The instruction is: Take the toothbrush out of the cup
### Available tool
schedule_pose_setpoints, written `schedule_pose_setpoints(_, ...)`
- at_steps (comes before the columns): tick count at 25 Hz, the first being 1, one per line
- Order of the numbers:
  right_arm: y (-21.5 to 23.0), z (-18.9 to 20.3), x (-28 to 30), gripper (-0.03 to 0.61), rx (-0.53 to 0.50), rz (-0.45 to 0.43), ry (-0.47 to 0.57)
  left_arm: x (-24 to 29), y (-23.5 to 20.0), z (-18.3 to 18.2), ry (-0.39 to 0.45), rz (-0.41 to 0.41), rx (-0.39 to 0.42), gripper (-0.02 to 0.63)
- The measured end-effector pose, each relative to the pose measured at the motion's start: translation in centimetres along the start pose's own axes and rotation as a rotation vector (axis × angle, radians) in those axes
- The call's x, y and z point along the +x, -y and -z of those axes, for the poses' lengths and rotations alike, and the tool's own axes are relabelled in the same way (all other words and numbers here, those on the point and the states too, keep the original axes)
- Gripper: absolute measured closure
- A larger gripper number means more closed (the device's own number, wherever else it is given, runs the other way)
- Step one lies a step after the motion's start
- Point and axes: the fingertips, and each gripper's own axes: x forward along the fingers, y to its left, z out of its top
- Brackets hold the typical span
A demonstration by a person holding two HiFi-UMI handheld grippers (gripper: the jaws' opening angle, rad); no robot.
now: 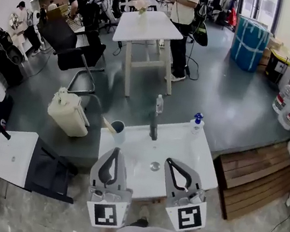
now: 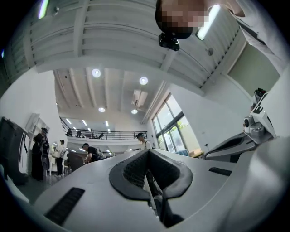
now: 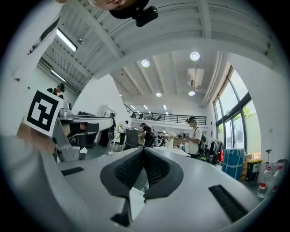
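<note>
Two grippers sit low in the head view, side by side over the near edge of a white washbasin (image 1: 195, 159). The left gripper (image 1: 116, 152) is at lower centre-left and the right gripper (image 1: 172, 163) at lower centre-right, each with its marker cube towards the bottom of the frame. Both point up the picture toward the basin.

In the left gripper view the left gripper (image 2: 147, 152) has its dark ribbed pads meeting at the tip, with nothing caught between them. The right gripper view shows the same of the right gripper (image 3: 144, 149) — jaws pressed together and empty. Both of these views look out across the room and up at the ceiling lights, not at the basin.

The cup (image 1: 118, 131) stands on the basin's upper-left corner, above the left gripper and well apart from it. The toothbrush (image 1: 109, 126) is in the cup — its pale handle leans out over the rim toward the left. A dark faucet (image 1: 154, 128) rises at the middle of the basin's far edge, the drain (image 1: 154, 166) lies between the two grippers, and a bottle with a blue cap (image 1: 197, 121) stands at the upper-right corner.
</note>
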Motion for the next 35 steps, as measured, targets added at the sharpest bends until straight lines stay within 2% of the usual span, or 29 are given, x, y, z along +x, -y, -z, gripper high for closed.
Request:
schedule_pose_setpoints(2,0.0,0.8,3.1,0.568,-0.001,0.007,-0.002,1.8,-1.6,1.5,-0.005,0.007,-0.027,0.598)
schedule_pose_setpoints(6,-0.4,3.2,7.6,0.568,-0.02,0.021,-0.044,4.1,-4.4,4.6,-0.036,0.014,-0.015,0.597)
schedule_pose_setpoints(12,-0.2,6.2,11.7,0.568,-0.005,0.013,-0.117,6.9,-6.4,7.7,-0.076,0.006,-0.039,0.597)
schedule_pose_setpoints(18,0.3,6.9,14.1,0.568,0.006,-0.001,-0.103,8.1,-7.9,8.7,-0.098,-0.054,-0.101,0.598)
schedule_pose_setpoints(29,0.4,7.7,14.8,0.568,0.04,-0.065,-0.102,8.3,-8.6,8.6,-0.1,-0.111,-0.052,0.598)
schedule_pose_setpoints(32,-0.1,7.1,14.9,0.568,0.098,-0.103,-0.081,8.2,-8.8,8.3,-0.103,-0.12,-0.039,0.598)
schedule_pose_setpoints(35,-1.1,6.8,15.6,0.566,0.101,-0.145,-0.068,7.7,-9.2,8.6,-0.108,-0.132,-0.039,0.598)
